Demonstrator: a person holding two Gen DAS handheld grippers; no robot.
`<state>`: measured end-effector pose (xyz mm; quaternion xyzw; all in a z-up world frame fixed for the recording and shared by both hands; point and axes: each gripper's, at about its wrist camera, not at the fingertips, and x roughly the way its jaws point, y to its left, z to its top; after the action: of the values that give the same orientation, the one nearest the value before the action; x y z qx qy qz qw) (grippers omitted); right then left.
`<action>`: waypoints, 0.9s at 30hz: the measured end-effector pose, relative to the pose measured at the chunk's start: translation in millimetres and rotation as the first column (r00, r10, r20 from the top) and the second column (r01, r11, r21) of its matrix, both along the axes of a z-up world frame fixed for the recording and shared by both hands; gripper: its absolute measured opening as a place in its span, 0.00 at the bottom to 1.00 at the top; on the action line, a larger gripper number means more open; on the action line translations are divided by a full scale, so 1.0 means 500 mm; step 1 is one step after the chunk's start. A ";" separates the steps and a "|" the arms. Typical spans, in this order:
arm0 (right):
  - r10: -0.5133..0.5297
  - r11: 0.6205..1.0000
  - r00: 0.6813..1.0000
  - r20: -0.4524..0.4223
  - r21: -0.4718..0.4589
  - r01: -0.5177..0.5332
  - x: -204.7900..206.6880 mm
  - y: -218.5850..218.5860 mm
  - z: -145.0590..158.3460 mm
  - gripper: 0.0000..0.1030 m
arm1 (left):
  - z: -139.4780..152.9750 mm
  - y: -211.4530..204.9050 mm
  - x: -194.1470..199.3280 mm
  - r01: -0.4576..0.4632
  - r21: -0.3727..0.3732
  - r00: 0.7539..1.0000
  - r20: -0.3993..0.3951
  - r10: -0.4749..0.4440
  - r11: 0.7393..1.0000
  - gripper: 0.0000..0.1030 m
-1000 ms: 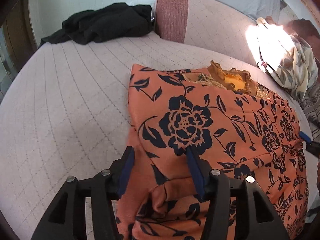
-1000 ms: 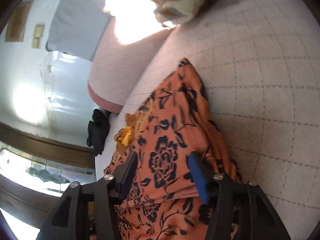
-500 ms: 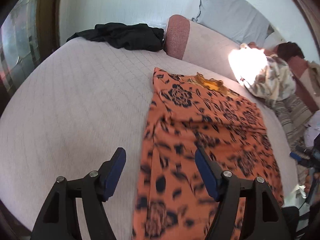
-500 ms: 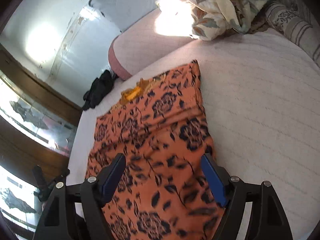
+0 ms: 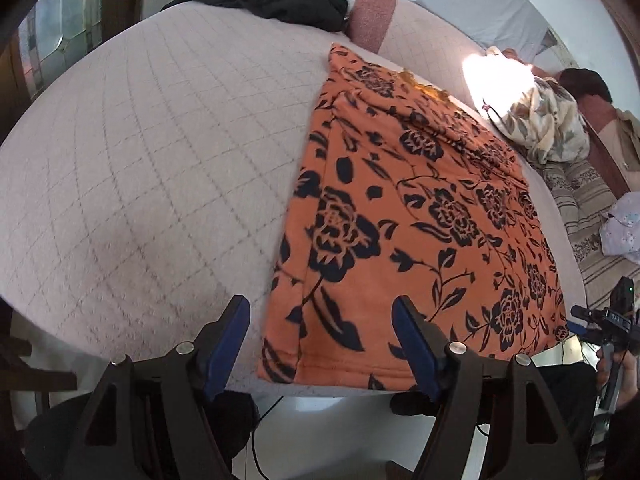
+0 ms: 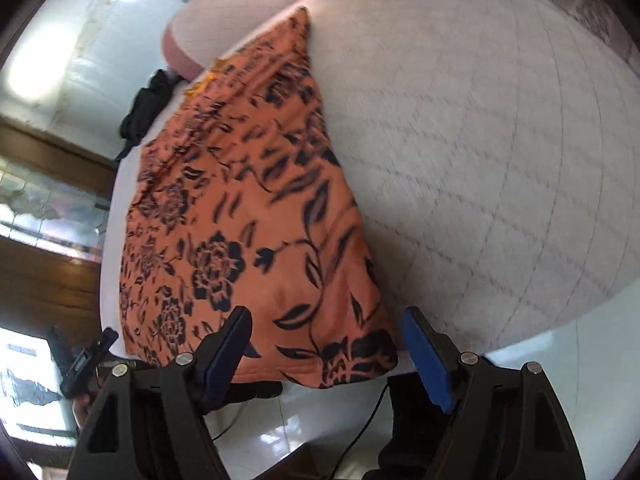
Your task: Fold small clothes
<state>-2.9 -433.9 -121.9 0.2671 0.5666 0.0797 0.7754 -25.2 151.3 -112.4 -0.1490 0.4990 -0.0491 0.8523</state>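
Orange floral garment (image 5: 404,216): spread flat on quilted bed (image 5: 160,152), hem at near edge. Left tongs (image 5: 322,344): apart, empty, over the hem's left corner. Right tongs (image 6: 326,354): apart, empty, over the right corner. Black clothes (image 5: 276,0): far side.

You see an orange garment (image 5: 404,216) with dark navy flowers and leaves, on a pale pinkish quilted mattress (image 5: 160,152) with diamond stitching. Your gripper pads (image 5: 226,346) are blue, a heap of clothing (image 5: 276,0) is black.
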 end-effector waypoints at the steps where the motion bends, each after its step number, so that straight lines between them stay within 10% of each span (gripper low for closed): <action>1: -0.007 1.000 1.000 -0.003 0.014 0.007 -0.003 0.003 -0.004 0.68 | 0.001 0.005 -0.006 -0.013 -0.007 1.000 0.007 0.014 1.000 0.72; 12: -0.026 0.999 1.000 -0.015 -0.034 0.025 -0.005 0.009 -0.020 0.60 | -0.042 0.003 0.011 -0.047 0.022 0.995 -0.085 0.049 0.999 0.71; 17: -0.030 0.997 0.999 -0.021 -0.065 0.029 -0.005 0.010 -0.020 0.46 | -0.043 -0.014 0.009 -0.012 0.085 0.996 -0.090 0.019 0.996 0.27; 19: -0.035 0.996 0.999 -0.025 -0.077 0.033 -0.003 0.009 -0.019 0.19 | -0.042 -0.010 0.009 -0.011 0.058 0.996 -0.093 0.017 0.998 0.12; 25: -0.037 0.996 0.999 -0.014 -0.082 0.036 -0.009 0.009 -0.007 0.22 | -0.017 -0.032 0.001 0.011 0.097 0.999 -0.037 -0.008 0.995 0.14; 27: -0.030 0.995 0.999 -0.028 -0.099 0.028 -0.005 0.013 -0.008 0.24 | -0.029 -0.038 0.009 0.018 0.114 0.997 -0.073 -0.010 0.993 0.35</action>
<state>-5.6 -427.3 -126.1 0.2377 0.5773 0.0363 0.7803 -20.5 132.5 -126.7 -0.0980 0.5328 -0.0209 0.8403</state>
